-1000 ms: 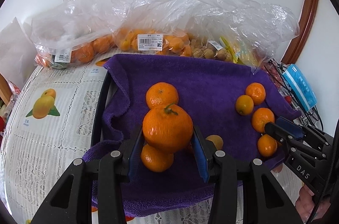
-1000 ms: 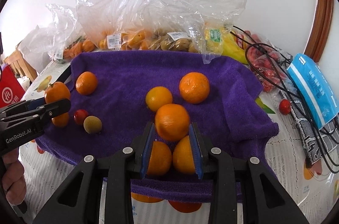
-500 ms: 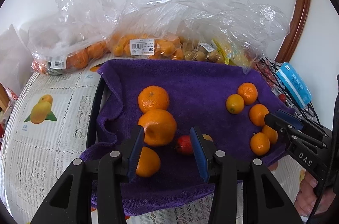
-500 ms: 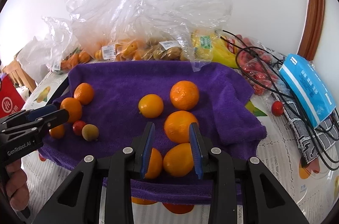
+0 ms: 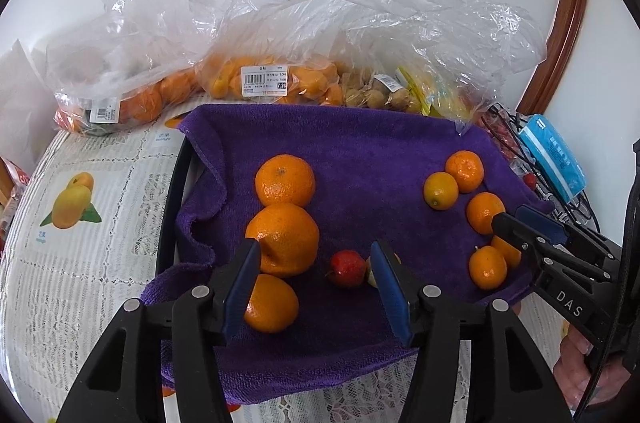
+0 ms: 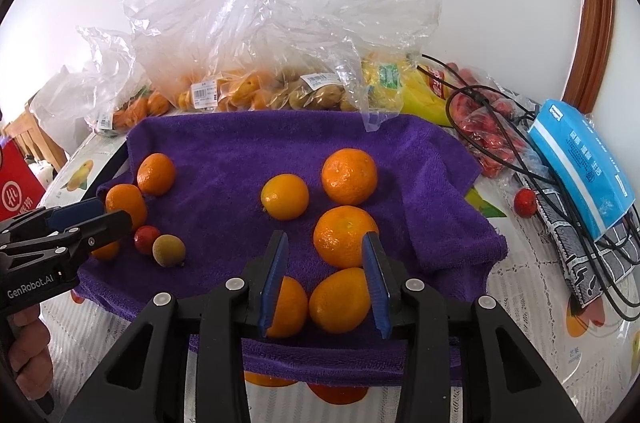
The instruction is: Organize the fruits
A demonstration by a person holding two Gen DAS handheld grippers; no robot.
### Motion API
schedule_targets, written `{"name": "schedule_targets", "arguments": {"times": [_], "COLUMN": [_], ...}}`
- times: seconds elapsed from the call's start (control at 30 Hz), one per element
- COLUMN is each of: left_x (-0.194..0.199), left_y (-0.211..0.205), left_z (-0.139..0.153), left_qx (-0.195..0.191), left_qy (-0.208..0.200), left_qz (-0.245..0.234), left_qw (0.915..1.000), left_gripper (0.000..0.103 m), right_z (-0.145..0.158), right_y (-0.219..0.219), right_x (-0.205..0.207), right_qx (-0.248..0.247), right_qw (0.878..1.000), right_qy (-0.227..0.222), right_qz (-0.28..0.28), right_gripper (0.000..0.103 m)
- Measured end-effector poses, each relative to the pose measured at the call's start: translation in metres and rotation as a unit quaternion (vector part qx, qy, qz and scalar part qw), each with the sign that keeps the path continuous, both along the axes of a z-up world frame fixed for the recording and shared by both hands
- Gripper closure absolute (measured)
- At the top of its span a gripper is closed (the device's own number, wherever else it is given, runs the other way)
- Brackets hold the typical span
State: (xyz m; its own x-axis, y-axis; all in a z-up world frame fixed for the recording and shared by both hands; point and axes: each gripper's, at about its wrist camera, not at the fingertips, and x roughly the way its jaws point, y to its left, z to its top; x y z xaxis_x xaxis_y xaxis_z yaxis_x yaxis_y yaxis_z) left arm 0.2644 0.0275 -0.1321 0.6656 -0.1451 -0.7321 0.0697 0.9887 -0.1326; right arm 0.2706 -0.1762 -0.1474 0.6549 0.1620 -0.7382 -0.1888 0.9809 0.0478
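Note:
A purple towel [image 5: 360,151] [image 6: 240,151] on a tray holds several oranges. In the left wrist view my left gripper [image 5: 314,263] is open and empty, just behind a large orange [image 5: 282,238] that lies on the towel between two others [image 5: 285,180] [image 5: 272,303]. A small red fruit [image 5: 347,263] sits between the jaws' line. In the right wrist view my right gripper [image 6: 324,255] is open and empty above an orange [image 6: 344,235] resting on the towel, with more oranges [image 6: 339,299] [image 6: 285,196] [image 6: 349,176] around it. A brownish round fruit [image 6: 169,250] lies at left.
Clear plastic bags of fruit [image 5: 280,79] [image 6: 260,87] stand behind the towel against the wall. Black cables [image 6: 500,143], a blue packet [image 6: 580,159] and a loose red fruit [image 6: 525,202] lie at right. The lace tablecloth [image 5: 80,243] extends to the left.
My left gripper opened and let go of the large orange, which now rests on the towel. My right gripper opened, released its orange, and both grippers pulled back slightly.

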Motion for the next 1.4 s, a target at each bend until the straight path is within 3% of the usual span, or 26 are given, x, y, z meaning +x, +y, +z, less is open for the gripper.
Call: {"name": "schedule_targets", "arguments": {"times": [0.3,0.67,0.83,1.03,1.2,1.33,1.4], "left_x": [-0.001,0.001,0.000,0.001,-0.005,-0.015,-0.023], "left_y": [0.001,0.006,0.006,0.007,0.007,0.003,0.002], "left_z": [0.001,0.002,0.004,0.004,0.014,0.027,0.035], "left_qx": [0.003,-0.001,0.001,0.008,0.007,0.018,0.020], "left_qy": [-0.005,-0.004,-0.009,-0.001,-0.002,-0.012,-0.016], "left_qz": [0.006,0.023,0.023,0.024,0.020,0.018,0.021], "left_qw": [1.0000,0.9997,0.9997,0.9997,0.9998,0.9996,0.9995], "left_gripper": [0.043,0.042,0.040,0.040,0.039,0.029,0.028], "right_z": [0.000,-0.005,0.003,0.000,0.012,0.034,0.047], "right_y": [0.000,0.002,0.005,0.009,0.009,0.004,0.001], "right_x": [0.000,-0.001,-0.007,-0.008,-0.016,-0.024,-0.031], "right_qx": [-0.002,-0.007,-0.005,-0.002,-0.001,0.012,0.016], "right_qw": [1.000,1.000,1.000,1.000,1.000,1.000,0.999], "right_qy": [-0.004,0.004,-0.016,0.003,-0.004,-0.004,-0.005], "right_qz": [-0.001,0.002,0.006,0.006,-0.006,-0.024,-0.033], "right_gripper": [0.055,0.052,0.052,0.052,0.052,0.052,0.052]}}
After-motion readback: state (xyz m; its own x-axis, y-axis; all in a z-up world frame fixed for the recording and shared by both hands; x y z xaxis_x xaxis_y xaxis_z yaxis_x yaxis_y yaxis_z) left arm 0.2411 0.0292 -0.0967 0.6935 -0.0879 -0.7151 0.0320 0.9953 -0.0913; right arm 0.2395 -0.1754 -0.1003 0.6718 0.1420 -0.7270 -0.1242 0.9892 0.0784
